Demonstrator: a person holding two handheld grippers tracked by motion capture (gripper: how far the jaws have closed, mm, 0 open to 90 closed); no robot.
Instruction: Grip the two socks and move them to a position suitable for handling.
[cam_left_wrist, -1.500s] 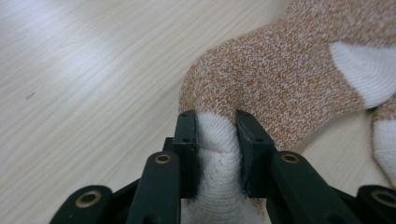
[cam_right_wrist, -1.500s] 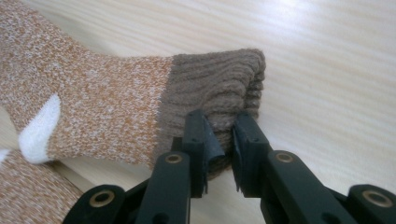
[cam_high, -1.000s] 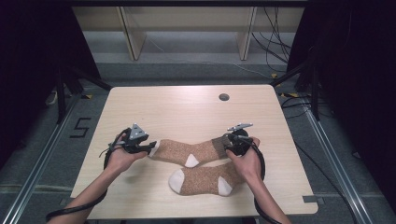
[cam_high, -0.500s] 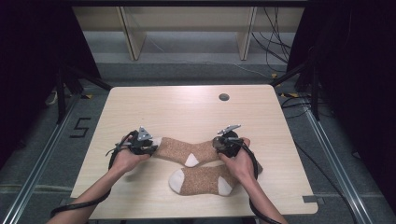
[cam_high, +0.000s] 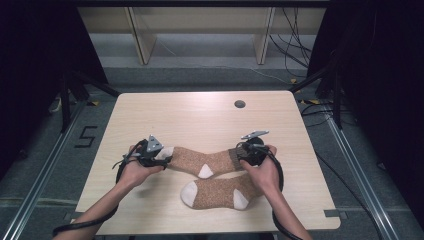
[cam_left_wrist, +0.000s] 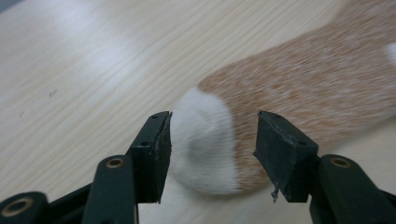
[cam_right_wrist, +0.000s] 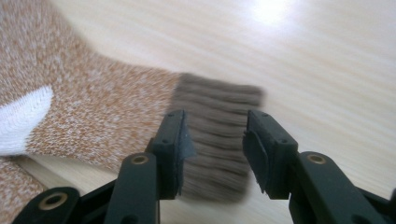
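Upper sock (cam_high: 200, 161) mid-table, left gripper (cam_left_wrist: 212, 140) straddling toe, bare wood (cam_high: 210, 117) beyond

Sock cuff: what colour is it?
Grey-brown, ribbed cuff; clearest in the right gripper view.

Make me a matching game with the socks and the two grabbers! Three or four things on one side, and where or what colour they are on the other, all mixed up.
Things:
1. upper sock's toe
2. upper sock's cuff
3. lower sock
4. table hole

Descriptions:
A. grey-brown ribbing, between the right gripper's jaws
B. dark dot near the far table edge
C. white, between the left gripper's jaws
D. lies nearest the person, no gripper on it

Pairs: 1-C, 2-A, 3-D, 4-B
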